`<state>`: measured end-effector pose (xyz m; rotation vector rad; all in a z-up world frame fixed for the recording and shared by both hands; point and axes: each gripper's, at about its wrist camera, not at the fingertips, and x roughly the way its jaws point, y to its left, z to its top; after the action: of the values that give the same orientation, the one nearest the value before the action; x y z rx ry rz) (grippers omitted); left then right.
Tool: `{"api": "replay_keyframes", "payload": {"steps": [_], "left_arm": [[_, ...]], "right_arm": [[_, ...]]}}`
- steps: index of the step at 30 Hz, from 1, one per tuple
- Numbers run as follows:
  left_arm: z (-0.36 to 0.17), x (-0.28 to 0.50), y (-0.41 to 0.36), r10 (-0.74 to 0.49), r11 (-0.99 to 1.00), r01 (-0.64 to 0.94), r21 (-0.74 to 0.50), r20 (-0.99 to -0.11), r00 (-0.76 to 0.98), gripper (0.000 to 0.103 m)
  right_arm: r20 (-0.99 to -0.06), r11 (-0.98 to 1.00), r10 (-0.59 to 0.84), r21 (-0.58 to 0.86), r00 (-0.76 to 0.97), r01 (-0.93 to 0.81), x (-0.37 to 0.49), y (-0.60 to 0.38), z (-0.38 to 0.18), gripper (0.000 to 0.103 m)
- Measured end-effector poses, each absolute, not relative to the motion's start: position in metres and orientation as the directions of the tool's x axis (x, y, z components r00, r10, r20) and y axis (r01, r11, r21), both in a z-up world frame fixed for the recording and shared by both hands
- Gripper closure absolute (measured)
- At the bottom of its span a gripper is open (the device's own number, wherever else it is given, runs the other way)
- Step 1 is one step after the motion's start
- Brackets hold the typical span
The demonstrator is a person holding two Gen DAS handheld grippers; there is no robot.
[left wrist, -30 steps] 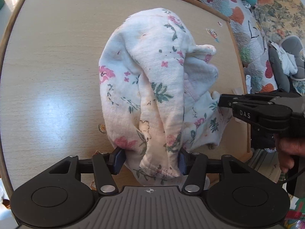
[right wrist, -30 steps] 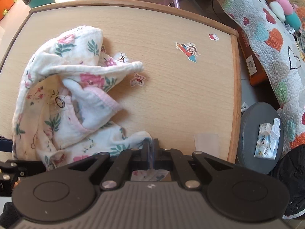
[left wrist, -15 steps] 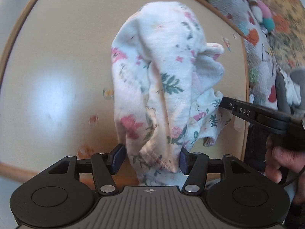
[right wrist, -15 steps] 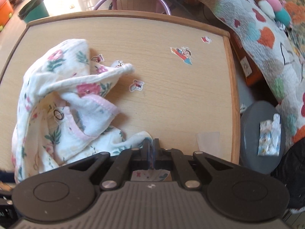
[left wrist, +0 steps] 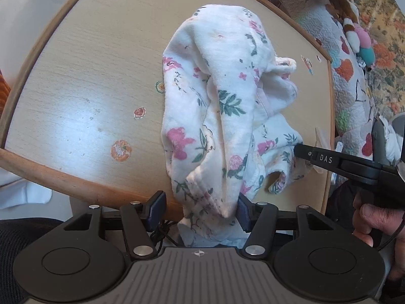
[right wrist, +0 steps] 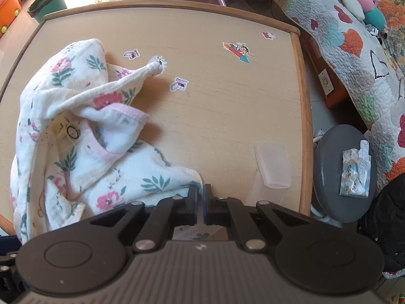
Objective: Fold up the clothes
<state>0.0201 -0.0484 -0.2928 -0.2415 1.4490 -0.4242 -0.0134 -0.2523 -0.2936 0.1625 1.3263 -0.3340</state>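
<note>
A white floral baby garment (left wrist: 222,116) with pink-trimmed edges lies bunched on the wooden surface (left wrist: 83,81), its lower end draped over the near edge. The left claw (left wrist: 200,209) stands half spread with that hanging end bunched between its pads; the cloth presses against the right-side pad, while the left-side pad stands clear of it. The right claw (right wrist: 201,202) is pressed together, pinching a corner of the garment close to the near edge, toward the right-hand corner. Seen from the left wrist, this tool's finger bears the white letters "DAS" (left wrist: 326,158), and a hand (left wrist: 374,223) grips its handle. Cartoon stickers (right wrist: 239,52) dot the far right part of the surface (one shows a figure with glasses). A clear plastic cup (right wrist: 272,164) lies by the right edge. Beside the surface, a grey stool (right wrist: 334,177) carries a crumpled tissue packet (right wrist: 355,174) printed "C&S". A patchwork quilt (right wrist: 354,40) lies beyond the right edge.
</note>
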Motion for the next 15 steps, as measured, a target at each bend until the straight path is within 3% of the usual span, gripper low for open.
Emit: {"api": "replay_keyframes", "payload": {"steps": [6, 15], "left_arm": [[-0.274, 0.013, -0.046, -0.367, 0.917, 0.216, -0.334, -0.921, 0.132, 0.044], [-0.234, 0.011, -0.025, -0.309, 0.943, 0.2, -0.266, -0.924, 0.224, 0.044]], "right_arm": [[-0.955, 0.946, -0.108, -0.014, 0.275, 0.325, -0.028, -0.264, -0.284, 0.096], [-0.915, 0.962, -0.075, 0.038, 0.398, 0.27, -0.054, -0.267, -0.255, 0.085]]}}
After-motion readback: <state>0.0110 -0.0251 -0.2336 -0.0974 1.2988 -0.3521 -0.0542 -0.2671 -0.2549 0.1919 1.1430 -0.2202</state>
